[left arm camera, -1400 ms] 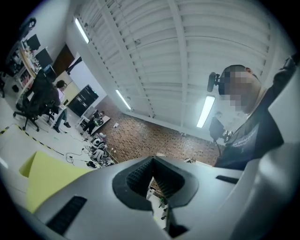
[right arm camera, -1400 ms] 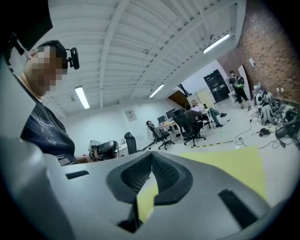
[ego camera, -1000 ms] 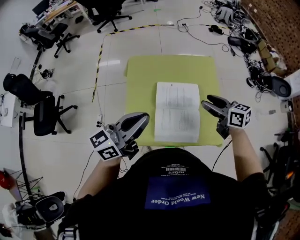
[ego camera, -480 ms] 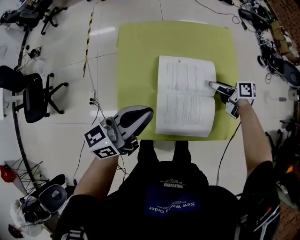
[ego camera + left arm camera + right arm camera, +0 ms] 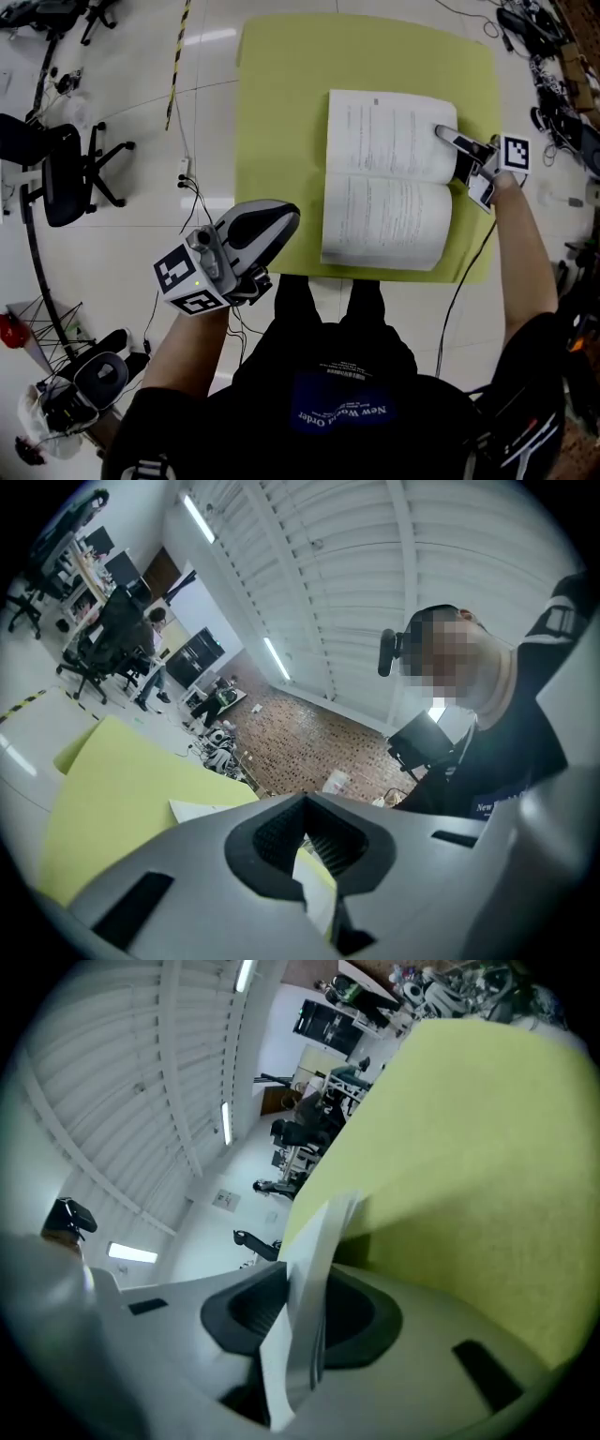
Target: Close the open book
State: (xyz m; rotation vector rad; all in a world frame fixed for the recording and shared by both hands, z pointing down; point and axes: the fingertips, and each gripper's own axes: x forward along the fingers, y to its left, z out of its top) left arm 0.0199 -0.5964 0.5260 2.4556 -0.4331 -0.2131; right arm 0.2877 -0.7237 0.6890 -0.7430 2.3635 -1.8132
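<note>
A yellow-green mat (image 5: 281, 141) lies flat on a glossy white tiled floor (image 5: 122, 253). The open book (image 5: 389, 192) rests on the mat's right half, pages up, with its spine running left to right. The right gripper (image 5: 448, 138) reaches in from the right at the edge of the far page. Its fingers have just been closing and now pinch a thin sheaf of that page edge. The left gripper (image 5: 286, 217) hangs over the mat's near left edge, apart from the book, with its fingers together and nothing between them.

To the left stands a black office chair (image 5: 58, 173), with a strip of yellow-and-black tape (image 5: 176, 56) on the floor beyond it. Thin cables (image 5: 192, 192) trail across the tiles beside the mat. More gear and cables (image 5: 562, 103) crowd the far right. The left gripper view shows a brick wall (image 5: 300, 733) and a white slatted ceiling (image 5: 375, 574) with strip lights.
</note>
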